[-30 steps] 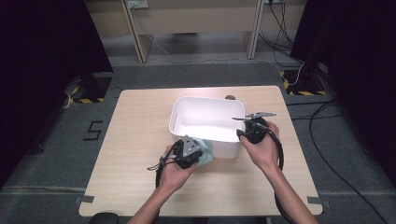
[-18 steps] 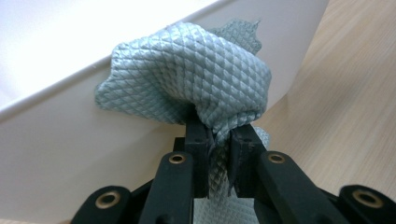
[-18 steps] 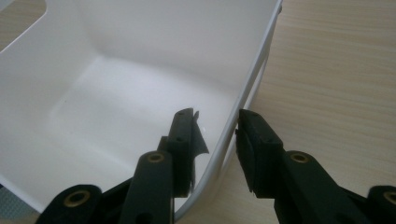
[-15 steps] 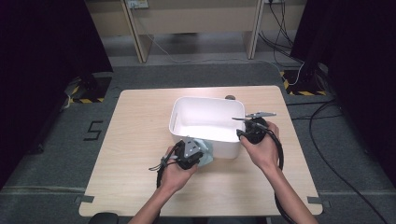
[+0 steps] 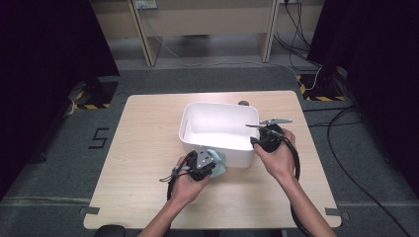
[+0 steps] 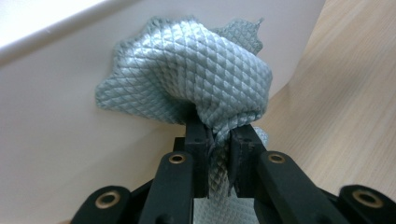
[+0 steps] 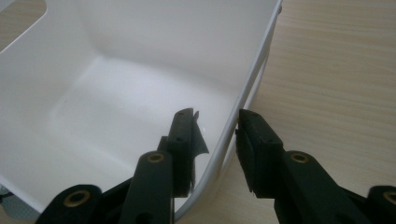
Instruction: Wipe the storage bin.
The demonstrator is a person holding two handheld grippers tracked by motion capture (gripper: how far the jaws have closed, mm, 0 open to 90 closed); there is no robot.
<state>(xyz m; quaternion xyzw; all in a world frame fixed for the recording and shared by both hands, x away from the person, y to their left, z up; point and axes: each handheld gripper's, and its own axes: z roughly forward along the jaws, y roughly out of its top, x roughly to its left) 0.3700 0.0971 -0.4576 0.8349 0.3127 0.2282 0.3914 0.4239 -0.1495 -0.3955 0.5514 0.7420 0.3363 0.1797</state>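
The left gripper (image 6: pixel 218 140) pinches a bunched grey cloth (image 6: pixel 196 74) against the white tub's (image 5: pixel 217 148) outer wall; the right gripper (image 7: pixel 215 128) straddles its rim, jaws part-open.

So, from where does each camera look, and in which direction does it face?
High view: above the person's side, facing forward and down on the table; forearms, both hands show.
Left gripper view: on the left gripper, facing the cloth against the white tub.
Right gripper view: on the right gripper, astride the tub's rim.
All share the tub.
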